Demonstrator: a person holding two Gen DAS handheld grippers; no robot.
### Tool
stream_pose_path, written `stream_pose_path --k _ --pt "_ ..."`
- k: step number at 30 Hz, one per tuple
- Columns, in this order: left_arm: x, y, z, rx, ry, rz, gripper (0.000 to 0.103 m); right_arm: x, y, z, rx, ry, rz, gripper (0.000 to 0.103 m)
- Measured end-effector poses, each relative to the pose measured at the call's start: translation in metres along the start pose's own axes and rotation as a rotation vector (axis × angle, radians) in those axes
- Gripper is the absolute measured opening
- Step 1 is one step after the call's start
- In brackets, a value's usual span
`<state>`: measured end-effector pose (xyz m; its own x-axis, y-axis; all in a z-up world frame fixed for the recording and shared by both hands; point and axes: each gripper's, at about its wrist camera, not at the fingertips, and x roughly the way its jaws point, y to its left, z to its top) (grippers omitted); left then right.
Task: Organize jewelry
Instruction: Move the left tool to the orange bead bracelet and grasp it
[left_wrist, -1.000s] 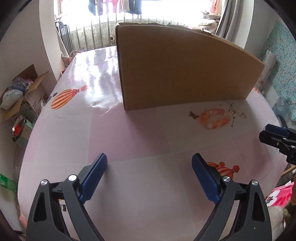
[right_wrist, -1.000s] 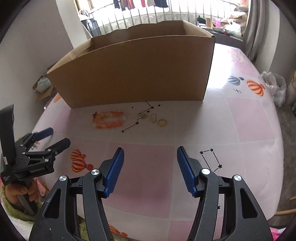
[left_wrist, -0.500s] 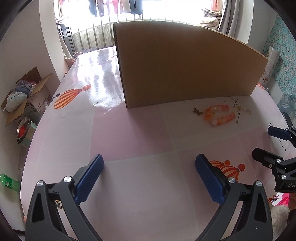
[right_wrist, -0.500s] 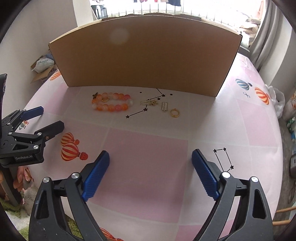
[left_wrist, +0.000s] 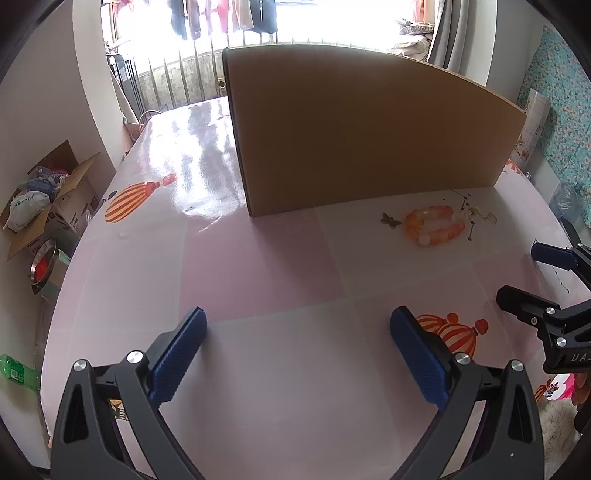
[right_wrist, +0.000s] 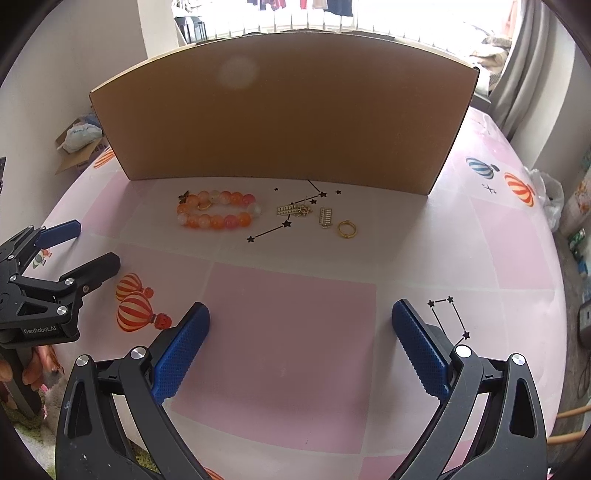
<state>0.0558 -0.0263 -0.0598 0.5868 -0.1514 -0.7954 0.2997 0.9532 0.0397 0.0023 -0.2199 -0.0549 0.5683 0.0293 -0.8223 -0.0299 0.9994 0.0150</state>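
The work surface is a table (right_wrist: 291, 321) covered with a pink checked cloth printed with striped balloons and star patterns. Behind it, a barred window shows hanging laundry. A large cardboard box (right_wrist: 280, 122) stands upright on the far half of the table.

The jewelry lies in a row just in front of the box wall, apart from it:
- An orange-and-white bead bracelet (right_wrist: 218, 213) lies flat at the left end, with a small dark charm (left_wrist: 390, 220) just beside it.
- Two small gold abacus-shaped pendants (right_wrist: 325, 217) and a tangle of fine gold chain lie to its right.
- A gold ring (right_wrist: 346, 229) lies at the right end.

The left gripper (left_wrist: 297, 354) hangs over bare cloth near the table edge. Its blue pads stand wide apart with nothing between them.

The right gripper (right_wrist: 301, 349) hangs over a pink square, well short of the jewelry. Its jaws are opening, already wide, and nothing is between them.

A cardboard carton of bags (left_wrist: 40, 203) sits on the floor at the left.
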Motion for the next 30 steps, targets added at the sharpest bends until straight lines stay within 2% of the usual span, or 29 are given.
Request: stream_pose_path --k 4,9,11,15,18,21,26,30 --pt "0.001 0.001 0.0 0.015 0.007 -0.013 0.098 -0.002 -0.013 0.001 0.006 0.0 0.033 0.095" --pt "0.0 -0.001 0.005 0.026 0.012 -0.013 0.098 -0.01 -0.037 0.005 0.098 -0.024 0.139 0.094" --pt "-0.009 -0.005 0.008 0.029 -0.042 -0.043 0.097 -0.011 -0.039 0.007 0.113 -0.051 0.17 0.088" --pt "-0.029 -0.024 0.02 0.052 -0.155 -0.133 0.086 -0.017 -0.043 0.009 0.101 -0.104 0.219 0.078" --pt "-0.034 -0.041 0.029 0.087 -0.194 -0.224 0.074 -0.018 -0.04 0.014 0.106 -0.118 0.234 0.073" --pt "-0.025 -0.062 0.038 0.163 -0.165 -0.253 0.061 -0.009 -0.044 0.015 0.133 -0.109 0.253 0.067" --pt "-0.003 -0.095 0.047 0.322 -0.079 -0.201 0.051 -0.003 -0.052 0.013 0.185 -0.11 0.296 0.064" --pt "0.015 -0.108 0.052 0.38 -0.019 -0.176 0.035 -0.003 -0.054 0.013 0.18 -0.117 0.308 0.064"
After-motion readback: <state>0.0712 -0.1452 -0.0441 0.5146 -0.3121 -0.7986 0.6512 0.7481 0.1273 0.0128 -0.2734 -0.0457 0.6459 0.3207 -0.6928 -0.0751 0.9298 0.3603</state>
